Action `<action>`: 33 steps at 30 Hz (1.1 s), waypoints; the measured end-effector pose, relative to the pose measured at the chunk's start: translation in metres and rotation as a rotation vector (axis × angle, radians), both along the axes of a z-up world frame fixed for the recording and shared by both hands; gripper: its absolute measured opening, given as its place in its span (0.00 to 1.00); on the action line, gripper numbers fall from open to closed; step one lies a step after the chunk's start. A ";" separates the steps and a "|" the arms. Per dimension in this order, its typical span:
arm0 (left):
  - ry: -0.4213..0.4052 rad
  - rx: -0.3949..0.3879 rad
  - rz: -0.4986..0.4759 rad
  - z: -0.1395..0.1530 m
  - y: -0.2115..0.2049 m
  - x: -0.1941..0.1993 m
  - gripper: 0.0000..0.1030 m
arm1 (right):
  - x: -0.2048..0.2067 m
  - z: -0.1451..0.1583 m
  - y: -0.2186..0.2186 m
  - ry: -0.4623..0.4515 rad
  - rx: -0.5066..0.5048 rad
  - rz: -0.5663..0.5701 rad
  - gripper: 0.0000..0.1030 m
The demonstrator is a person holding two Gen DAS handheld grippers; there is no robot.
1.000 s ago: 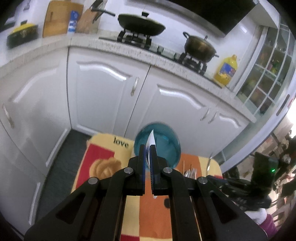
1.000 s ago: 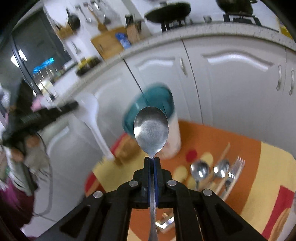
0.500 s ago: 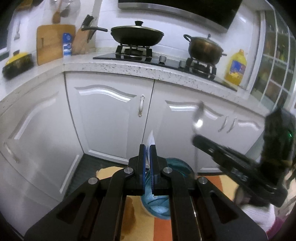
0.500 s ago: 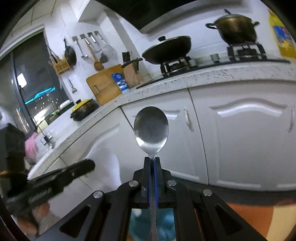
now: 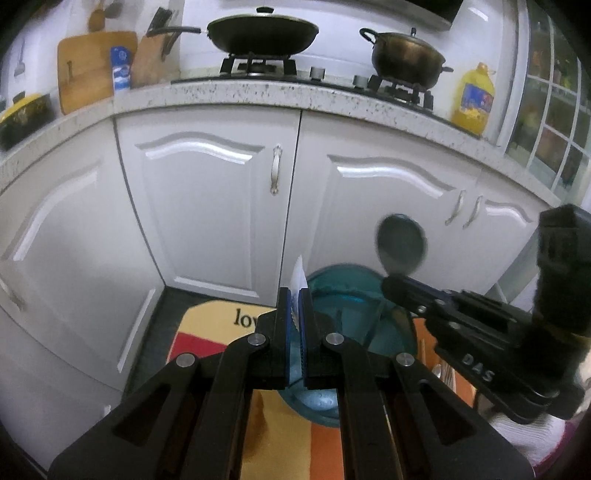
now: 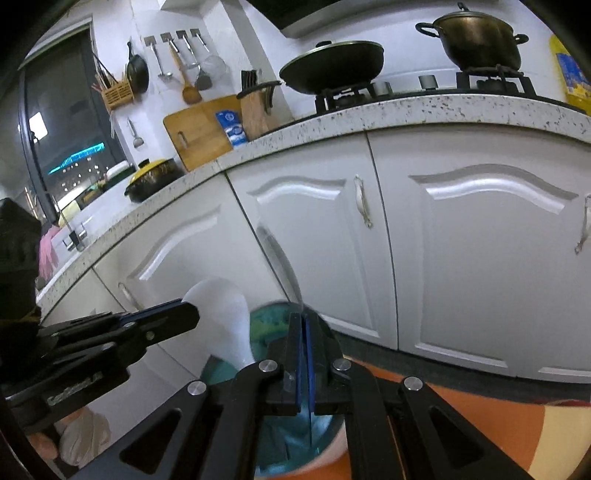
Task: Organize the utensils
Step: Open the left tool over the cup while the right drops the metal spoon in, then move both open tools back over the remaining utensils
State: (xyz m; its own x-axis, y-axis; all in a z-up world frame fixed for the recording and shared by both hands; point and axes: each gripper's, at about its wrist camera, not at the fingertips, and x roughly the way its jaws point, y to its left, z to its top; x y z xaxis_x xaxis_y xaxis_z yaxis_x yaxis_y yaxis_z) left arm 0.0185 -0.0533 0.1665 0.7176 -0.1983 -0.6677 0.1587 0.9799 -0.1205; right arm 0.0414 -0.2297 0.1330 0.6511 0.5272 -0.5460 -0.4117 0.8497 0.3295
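Note:
A teal round container (image 5: 354,321) stands on a patterned cloth just below both grippers; it also shows in the right wrist view (image 6: 280,435). My left gripper (image 5: 294,306) is shut on a white plastic spoon (image 5: 298,275), seen as a white bowl shape in the right wrist view (image 6: 225,321), right above the container's rim. My right gripper (image 6: 303,325) is shut on a metal spoon; its blurred bowl (image 5: 400,243) shows over the container, and edge-on between the pads (image 6: 280,258).
White cabinet doors (image 5: 207,206) stand close behind the container. The cloth (image 5: 207,332) is orange, yellow and red. More cutlery (image 5: 443,373) lies on it, right of the container. Above are the counter, a wok (image 5: 262,33) and a pot (image 5: 406,55).
Both grippers rose and levelled over the container. The metal spoon has turned from face-on to edge-on in the right wrist view. The right gripper has come in beside the left one.

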 end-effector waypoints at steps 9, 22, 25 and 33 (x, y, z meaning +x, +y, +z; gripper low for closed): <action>0.069 -0.044 0.032 -0.008 0.002 -0.002 0.16 | -0.012 0.002 -0.003 0.063 -0.072 0.015 0.27; 0.058 -0.089 0.041 0.009 0.011 -0.041 0.41 | -0.068 0.027 -0.037 0.046 -0.049 -0.065 0.27; 0.051 -0.090 0.036 0.012 0.004 -0.055 0.46 | -0.083 0.031 -0.040 0.042 -0.073 -0.098 0.31; 0.030 -0.077 -0.001 0.020 -0.019 -0.088 0.49 | -0.125 0.043 -0.057 0.043 -0.106 -0.167 0.36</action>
State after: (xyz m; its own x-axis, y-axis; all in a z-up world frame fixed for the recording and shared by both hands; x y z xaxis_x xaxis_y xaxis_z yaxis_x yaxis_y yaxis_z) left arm -0.0693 -0.0721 0.1861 0.6974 -0.2500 -0.6717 0.1544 0.9676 -0.1998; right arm -0.0837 -0.2866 0.1758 0.6994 0.3522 -0.6219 -0.2498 0.9357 0.2491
